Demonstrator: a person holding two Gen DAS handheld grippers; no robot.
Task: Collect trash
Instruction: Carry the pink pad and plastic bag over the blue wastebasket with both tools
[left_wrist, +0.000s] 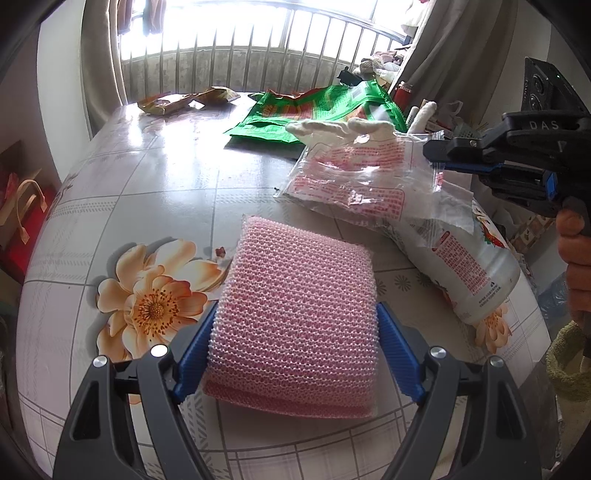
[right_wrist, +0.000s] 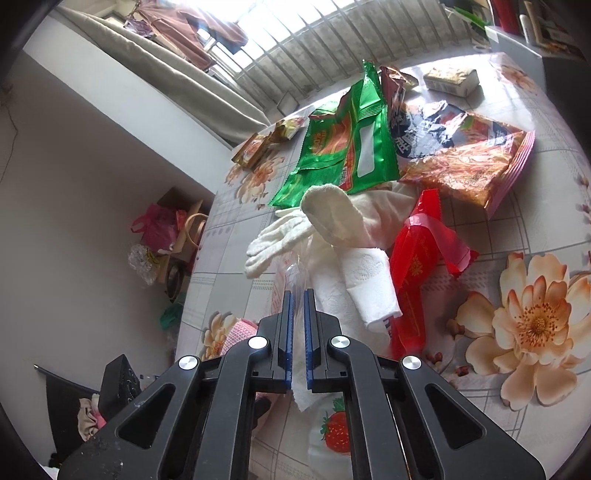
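Left tongs (left_wrist: 295, 325): spread wide, blue pads on both sides of a pink mesh sponge (left_wrist: 295, 314), which rests on the worktop (left_wrist: 147, 184).
Right tongs (right_wrist: 298, 295): pressed together, pinching the edge of a clear plastic bag (left_wrist: 354, 177); seen from the left wrist, the bag hangs lifted off the worktop.
Clear plastic bag, writing: red print in blocks, too small to read.
Right tongs body, writing: raised letters "DAS".
White bottle (left_wrist: 469, 266): lying on its side beneath the bag; strawberry picture and red small print, unreadable.
Other trash: green wrapper (right_wrist: 343, 147), orange snack bag (right_wrist: 465, 166), red wrapper (right_wrist: 417, 258), writing illegible.
Near the bag: white glove (right_wrist: 280, 240), folded paper towel (right_wrist: 373, 284).
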